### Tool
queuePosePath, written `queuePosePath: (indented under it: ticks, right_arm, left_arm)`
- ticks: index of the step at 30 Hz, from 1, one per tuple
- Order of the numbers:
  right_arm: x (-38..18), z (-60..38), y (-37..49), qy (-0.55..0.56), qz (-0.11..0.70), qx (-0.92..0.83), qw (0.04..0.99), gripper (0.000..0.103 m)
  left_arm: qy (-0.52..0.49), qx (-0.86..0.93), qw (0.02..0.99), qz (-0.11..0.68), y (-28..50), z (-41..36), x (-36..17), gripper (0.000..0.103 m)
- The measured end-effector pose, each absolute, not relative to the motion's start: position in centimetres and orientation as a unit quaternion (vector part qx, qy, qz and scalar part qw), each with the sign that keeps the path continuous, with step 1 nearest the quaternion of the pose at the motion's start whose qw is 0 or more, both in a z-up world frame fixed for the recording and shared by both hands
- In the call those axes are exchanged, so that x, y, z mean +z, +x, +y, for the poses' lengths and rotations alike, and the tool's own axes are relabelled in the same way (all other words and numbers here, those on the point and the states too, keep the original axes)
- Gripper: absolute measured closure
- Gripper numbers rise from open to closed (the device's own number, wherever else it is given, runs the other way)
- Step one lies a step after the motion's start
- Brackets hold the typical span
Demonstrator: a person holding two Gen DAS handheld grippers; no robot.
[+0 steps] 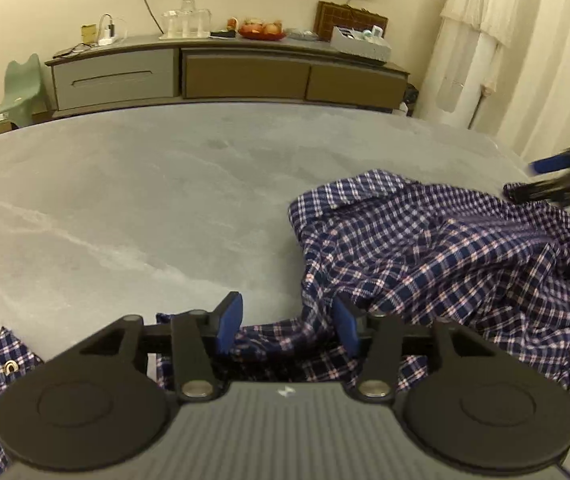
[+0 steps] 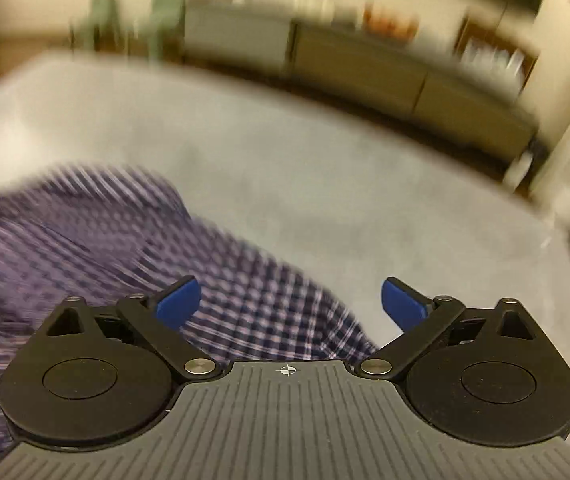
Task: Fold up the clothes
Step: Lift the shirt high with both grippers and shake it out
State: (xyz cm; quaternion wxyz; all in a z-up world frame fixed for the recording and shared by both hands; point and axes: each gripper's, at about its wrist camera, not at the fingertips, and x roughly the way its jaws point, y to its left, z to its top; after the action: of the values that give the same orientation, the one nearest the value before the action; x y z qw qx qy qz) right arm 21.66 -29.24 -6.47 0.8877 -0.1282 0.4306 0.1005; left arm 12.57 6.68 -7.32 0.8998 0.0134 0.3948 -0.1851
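Note:
A blue, white and red checked shirt (image 1: 445,248) lies crumpled on the right half of the grey table (image 1: 145,200). One strip of it runs toward me under my left gripper (image 1: 287,326). That gripper's blue pads stand apart, with a low fold of the cloth between them and neither pad visibly pressing it. A snap fastener shows on a corner of the shirt at the lower left. In the blurred right wrist view, my right gripper (image 2: 291,304) is wide open over the near edge of the shirt (image 2: 85,248) and holds nothing. It also shows blurred as the right gripper (image 1: 545,178) past the shirt's far right side.
A long low sideboard (image 1: 225,76) stands beyond the table's far edge, carrying a fruit bowl (image 1: 262,31), glasses and a white box. A green chair (image 1: 21,88) is at the far left. White curtains (image 1: 505,60) hang at the right. Bare table (image 2: 325,200) spreads left of and behind the shirt.

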Motion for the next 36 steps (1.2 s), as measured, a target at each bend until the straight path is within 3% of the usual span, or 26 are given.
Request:
queuePosePath:
  ticks: [2,3,5,6,7,12,18,26,36]
  right_arm:
    - [-8.6,-30.1,23.8,-0.111,0.461,0.106,0.874,0.016]
    - [-8.9,-30.3,23.7,-0.1,0.466,0.116,0.872,0.024]
    - [-9.3,-30.5,23.5,-0.076,0.476,0.134,0.866,0.047]
    - [-9.5,-30.6,23.4,-0.065,0.48,0.143,0.863,0.089]
    - [-9.6,-30.7,23.2,-0.058,0.481,0.151,0.861,0.101]
    - [-3.7,-31.4,19.1,-0.063,0.393,0.14,0.907,0.102]
    - [11.3,-31.3,8.8,-0.052,0.218,0.11,0.968,0.102]
    - [29.5,-27.6,-8.8,-0.072,0.003,0.064,0.995,0.103]
    - [41.3,-23.3,-23.8,-0.097,-0.134,0.049,0.985,0.103]
  left_arm:
    - [0.013,-0.194,0.895,0.402,12.9,6.6,-7.8,0.068]
    - [0.013,-0.2,0.891,0.408,13.1,6.5,-8.1,0.096]
    - [0.02,-0.205,0.887,0.413,13.4,6.2,-8.6,0.101]
    - [0.026,-0.199,0.891,0.408,13.4,6.1,-8.5,0.101]
    - [0.031,-0.193,0.894,0.403,13.4,6.0,-8.4,0.101]
    - [0.0,-0.165,0.927,0.336,12.9,7.9,-2.6,0.102]
    - [-0.008,-0.149,0.968,0.2,7.5,10.7,10.0,0.102]
    - [0.008,-0.14,0.99,0.0,-6.2,11.5,26.2,0.102]
    - [0.028,-0.11,0.983,-0.147,-17.5,10.7,37.4,0.102]
